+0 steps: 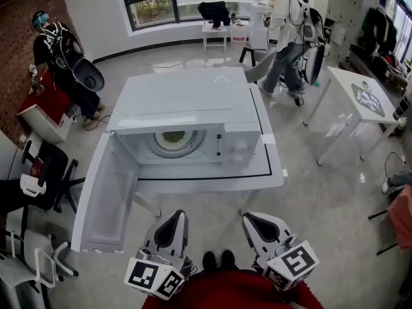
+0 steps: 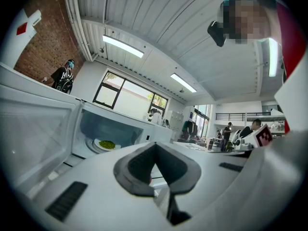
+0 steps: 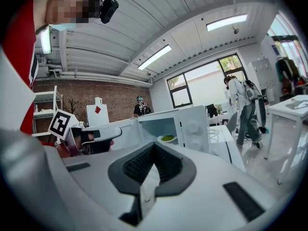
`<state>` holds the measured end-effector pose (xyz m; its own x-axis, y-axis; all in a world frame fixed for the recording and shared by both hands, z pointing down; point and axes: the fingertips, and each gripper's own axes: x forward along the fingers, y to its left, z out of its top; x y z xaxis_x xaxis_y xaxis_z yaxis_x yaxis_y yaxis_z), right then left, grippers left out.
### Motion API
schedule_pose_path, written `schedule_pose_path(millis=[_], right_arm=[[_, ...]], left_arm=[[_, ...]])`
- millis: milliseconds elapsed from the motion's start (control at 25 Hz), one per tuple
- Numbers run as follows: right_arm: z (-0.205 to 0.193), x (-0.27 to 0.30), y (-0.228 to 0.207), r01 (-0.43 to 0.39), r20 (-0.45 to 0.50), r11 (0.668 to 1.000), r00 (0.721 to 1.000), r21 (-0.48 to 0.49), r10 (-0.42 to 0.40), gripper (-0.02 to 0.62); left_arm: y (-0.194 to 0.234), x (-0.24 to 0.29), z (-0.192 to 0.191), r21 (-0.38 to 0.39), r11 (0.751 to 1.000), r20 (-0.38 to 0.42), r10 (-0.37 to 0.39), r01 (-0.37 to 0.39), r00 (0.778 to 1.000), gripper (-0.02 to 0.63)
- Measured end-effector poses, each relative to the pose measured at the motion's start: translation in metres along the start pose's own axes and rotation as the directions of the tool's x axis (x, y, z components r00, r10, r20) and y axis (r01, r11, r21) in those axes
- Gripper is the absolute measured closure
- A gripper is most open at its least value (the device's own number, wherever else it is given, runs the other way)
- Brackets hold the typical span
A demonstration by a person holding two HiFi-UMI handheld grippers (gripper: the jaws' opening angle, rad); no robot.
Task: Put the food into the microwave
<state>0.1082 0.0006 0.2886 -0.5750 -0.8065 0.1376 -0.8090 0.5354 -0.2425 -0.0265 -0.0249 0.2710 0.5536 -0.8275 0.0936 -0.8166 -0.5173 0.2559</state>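
A white microwave (image 1: 193, 102) stands on a white table (image 1: 273, 172) with its door (image 1: 103, 198) swung wide open to the left. Inside, on the turntable, rests a white plate of green food (image 1: 172, 137), which also shows in the left gripper view (image 2: 107, 145) and the right gripper view (image 3: 167, 138). My left gripper (image 1: 175, 215) and right gripper (image 1: 248, 216) hang side by side in front of the table, well short of the microwave. Both point level toward it. Each has its jaws together with nothing between them (image 2: 155, 149) (image 3: 155, 148).
The open door juts toward me on the left. A person (image 1: 61, 63) stands by a red-topped box at the far left, another (image 1: 290, 31) walks at the back right. A second white table (image 1: 360, 98) is on the right, and chairs (image 1: 35, 179) crowd the left edge.
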Motion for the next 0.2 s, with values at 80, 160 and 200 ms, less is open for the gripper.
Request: schedule_pose_path(millis=[80, 160, 200], right_arm=[[-0.0002, 0.0006, -0.0005, 0.002, -0.003, 1.000, 1.000, 0.010, -0.002, 0.583], [-0.0012, 0.0010, -0.0008, 0.008, -0.008, 0.999, 1.000, 0.033, -0.008, 0.583], [-0.0017, 0.0013, -0.0010, 0.010, -0.010, 0.999, 1.000, 0.044, -0.010, 0.583]], left_arm=[[0.0003, -0.0003, -0.0020, -0.001, 1.000, -0.003, 0.002, -0.002, 1.000, 0.598], [0.0003, 0.0000, -0.0038, -0.001, 1.000, -0.005, 0.001, -0.001, 1.000, 0.598], [0.0002, 0.0002, -0.0046, 0.000, 1.000, -0.006, 0.000, 0.000, 1.000, 0.598]])
